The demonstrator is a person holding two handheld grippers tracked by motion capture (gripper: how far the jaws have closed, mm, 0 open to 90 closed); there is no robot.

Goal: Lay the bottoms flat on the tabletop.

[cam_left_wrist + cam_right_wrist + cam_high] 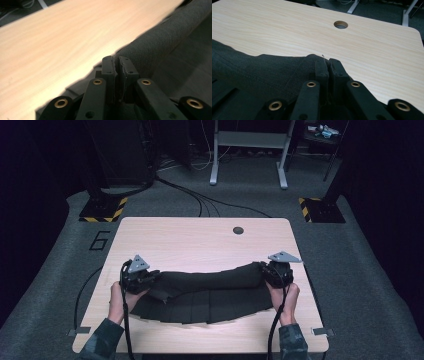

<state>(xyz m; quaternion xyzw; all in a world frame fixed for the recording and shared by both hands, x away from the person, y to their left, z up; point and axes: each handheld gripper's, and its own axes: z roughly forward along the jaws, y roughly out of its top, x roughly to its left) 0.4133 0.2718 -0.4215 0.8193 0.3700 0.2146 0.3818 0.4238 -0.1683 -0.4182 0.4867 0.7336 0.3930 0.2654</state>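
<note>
Near edge of the table [200, 340]: a bare strip of wood is showing between the person's sleeves; the dark pleated garment [210, 302] is lying just beyond it, spread flat across the near half.
Left gripper [142, 275]: its jaws are pinching shut on the garment's left end, a thin fold of cloth caught between them.
Right gripper [272, 272]: its jaws are likewise clamping the garment's right end.
Progress: the far edge is being held raised and bunched into a sagging roll between the two grippers while the pleated lower part is resting on the wood; the fold looks only begun, as I judge it, with the carry-over, laying down and smoothing left to do.
Left gripper view: it is giving the roll's thick rounded weave [160, 42] close up.
Right gripper view: it is showing fine stitching lines on the cloth [262, 72] and the cable hole [340, 24] farther off.
High view: it is taking in the whole garment, both hands, and the floor cables and stand beyond the table.
</note>
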